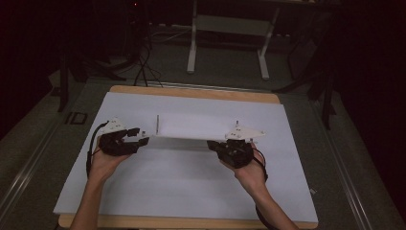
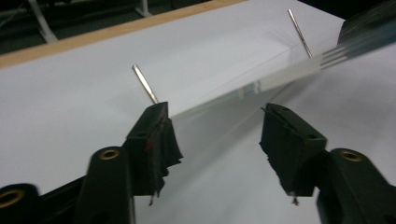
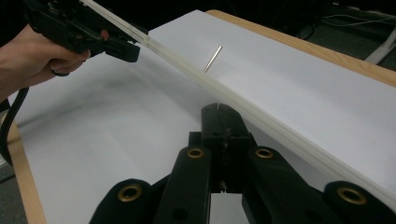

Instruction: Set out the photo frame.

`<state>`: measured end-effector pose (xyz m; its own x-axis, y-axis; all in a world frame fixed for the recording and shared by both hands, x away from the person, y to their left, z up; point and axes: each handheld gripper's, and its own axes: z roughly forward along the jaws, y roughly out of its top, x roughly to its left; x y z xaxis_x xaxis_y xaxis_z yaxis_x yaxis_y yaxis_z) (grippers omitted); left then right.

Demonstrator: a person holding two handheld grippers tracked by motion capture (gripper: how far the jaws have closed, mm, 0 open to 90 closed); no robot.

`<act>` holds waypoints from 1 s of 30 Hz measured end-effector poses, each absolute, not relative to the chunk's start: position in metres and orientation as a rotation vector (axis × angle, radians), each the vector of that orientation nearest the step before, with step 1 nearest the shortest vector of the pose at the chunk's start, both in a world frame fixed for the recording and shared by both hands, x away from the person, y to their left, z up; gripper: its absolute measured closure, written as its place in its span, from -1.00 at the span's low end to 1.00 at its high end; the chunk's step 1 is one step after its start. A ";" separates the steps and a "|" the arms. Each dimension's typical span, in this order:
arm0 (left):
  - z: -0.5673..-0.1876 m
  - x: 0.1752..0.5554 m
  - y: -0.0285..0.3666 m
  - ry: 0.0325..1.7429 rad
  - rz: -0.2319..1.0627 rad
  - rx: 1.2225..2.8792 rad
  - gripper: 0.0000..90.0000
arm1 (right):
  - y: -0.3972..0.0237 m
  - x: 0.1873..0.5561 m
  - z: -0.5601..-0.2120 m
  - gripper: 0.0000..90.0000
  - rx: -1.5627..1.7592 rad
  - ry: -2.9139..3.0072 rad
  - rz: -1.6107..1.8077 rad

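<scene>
A thin pale panel (image 1: pixel 196 127) hangs level a little above the white sheet (image 1: pixel 191 187), its shadow under its near edge. Two metal pins (image 1: pixel 157 122) (image 1: pixel 237 125) stand at its ends. My left gripper (image 1: pixel 142 136) is open at the panel's near left corner; in its own view the jaws (image 2: pixel 215 121) straddle the panel's edge (image 2: pixel 280 77) beside one pin (image 2: pixel 145 85). My right gripper (image 1: pixel 213 143) lies along the near right edge. Its jaws (image 3: pixel 218 109) are shut beside the panel's edge (image 3: pixel 289 137), with nothing visible between them. The left gripper (image 3: pixel 126 46) is at the far end.
The white sheet covers a wooden table (image 1: pixel 191 92) whose rim shows at the far and near sides. A white desk frame (image 1: pixel 230 24) and cables stand on the dark floor beyond. Bare sheet lies in front of both hands.
</scene>
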<state>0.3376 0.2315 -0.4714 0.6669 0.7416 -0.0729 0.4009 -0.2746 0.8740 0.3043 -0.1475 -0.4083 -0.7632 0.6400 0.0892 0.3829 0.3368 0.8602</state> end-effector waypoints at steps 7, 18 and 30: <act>-0.467 0.344 0.218 0.827 0.459 1.890 -0.13 | -0.148 0.307 -0.407 1.00 0.923 2.335 1.398; -0.467 0.355 0.207 0.749 0.458 1.892 0.01 | -0.151 0.314 -0.402 1.00 0.937 2.313 1.399; -0.464 0.363 0.208 0.773 0.437 1.877 0.07 | -0.162 0.323 -0.398 1.00 0.948 2.281 1.360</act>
